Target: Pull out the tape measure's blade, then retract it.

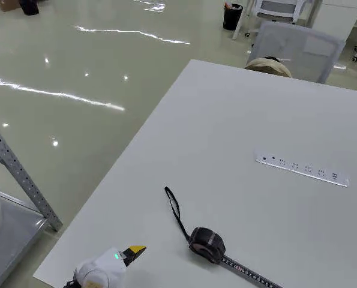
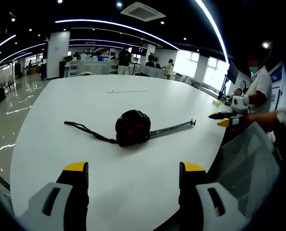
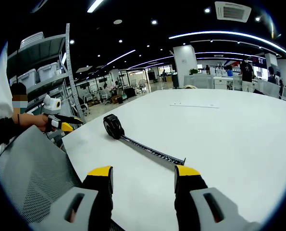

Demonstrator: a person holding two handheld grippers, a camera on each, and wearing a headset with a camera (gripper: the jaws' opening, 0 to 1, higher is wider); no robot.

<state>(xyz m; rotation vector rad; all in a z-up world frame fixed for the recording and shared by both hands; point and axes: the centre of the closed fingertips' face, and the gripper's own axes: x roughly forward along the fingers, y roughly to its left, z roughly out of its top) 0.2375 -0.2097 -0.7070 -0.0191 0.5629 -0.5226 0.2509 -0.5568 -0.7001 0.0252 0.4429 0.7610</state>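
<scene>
One tape measure [image 1: 207, 244], its single blade [image 1: 250, 276] drawn out rightward, is laid on the white table [image 1: 238, 120], while two grippers, the left gripper [image 2: 130, 173] and the right gripper [image 3: 143, 174], are held open, empty.

Tape measure [image 1: 207, 244] on table [image 1: 226, 132], close to the near edge. Strap [image 1: 175, 210] trailing from the case toward the table's middle; blade [image 1: 250, 275] lying flat out the opposite side. Left gripper [image 1: 133, 252] at the near corner, left of the case and apart from it. Right gripper [image 3: 143, 173] facing the blade's tip, near it. Power strip [image 1: 301, 169] farther back, to the right. Chair [image 1: 292, 51] behind the far edge; shelf rack [image 1: 16, 174] on the floor to the left.
</scene>
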